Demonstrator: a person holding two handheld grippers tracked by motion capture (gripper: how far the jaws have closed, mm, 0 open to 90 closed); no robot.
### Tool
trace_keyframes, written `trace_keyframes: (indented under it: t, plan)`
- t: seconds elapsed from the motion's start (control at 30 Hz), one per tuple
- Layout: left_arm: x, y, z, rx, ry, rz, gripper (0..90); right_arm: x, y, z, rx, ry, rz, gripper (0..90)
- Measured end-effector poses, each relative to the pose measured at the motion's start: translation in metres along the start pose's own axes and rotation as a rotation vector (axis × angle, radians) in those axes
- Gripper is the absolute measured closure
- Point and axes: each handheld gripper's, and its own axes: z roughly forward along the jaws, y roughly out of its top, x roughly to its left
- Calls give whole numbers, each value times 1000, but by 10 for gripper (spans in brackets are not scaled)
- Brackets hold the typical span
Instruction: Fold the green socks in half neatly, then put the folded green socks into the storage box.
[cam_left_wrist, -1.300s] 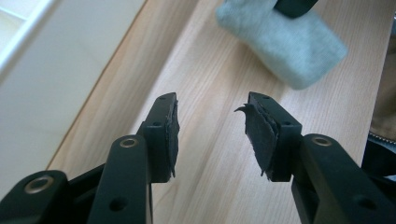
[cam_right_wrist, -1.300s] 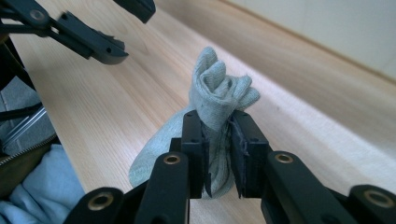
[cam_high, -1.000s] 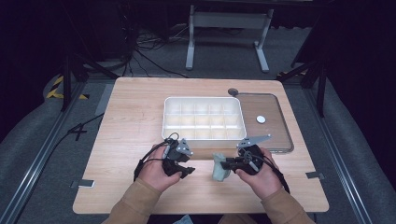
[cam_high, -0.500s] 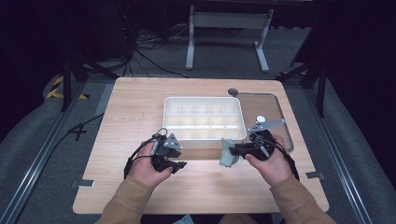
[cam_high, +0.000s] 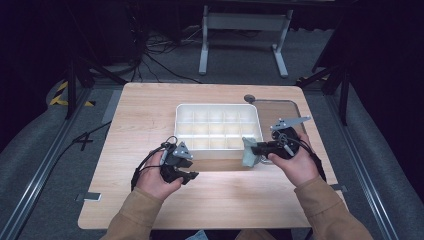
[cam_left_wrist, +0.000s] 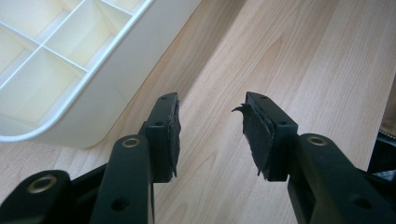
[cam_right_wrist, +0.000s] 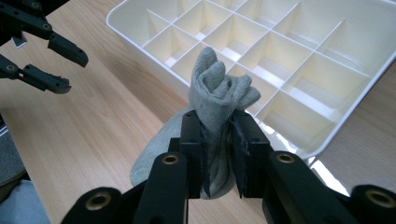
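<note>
Nearest, the left claw (cam_high: 192, 175) rests on the table (cam_high: 150, 110) with jaws apart and nothing between them. The right claw (cam_right_wrist: 218, 135) pinches one bundled grey sock (cam_right_wrist: 219, 91), raised just beside the near right corner of the single white divided organizer tray (cam_high: 217, 106). Every compartment looks bare, so the drop-in is probably still ahead.

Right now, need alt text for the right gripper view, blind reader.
The right claw is clamped on a bunched grey sock, held above a wooden table. Just beyond it sits a white divided tray with empty compartments. The left claw stands open at the upper left, holding nothing.
</note>
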Motion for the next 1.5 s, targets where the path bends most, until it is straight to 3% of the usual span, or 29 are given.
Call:
trace_keyframes:
  t: [0.3,0.6,0.9,1.2,1.4,1.5]
  plan:
    - [2,-2,-2,1,6,-11,562,-16,8,-2,11,-12,-3,756]
    - [3,-6,-5,-9,23,-13,551,-30,21,-5,10,-47,-82,755]
    - [3,-17,-13,-11,43,-32,551,-41,35,-3,-34,-28,-70,752]
    - [4,-35,-26,-25,72,-72,540,-49,58,7,46,-71,-130,746]
    - [4,-42,-31,-20,82,-86,541,-52,67,14,96,-60,-162,749]
    - [4,-44,-33,-21,84,-87,544,-50,71,22,154,-71,-217,749]
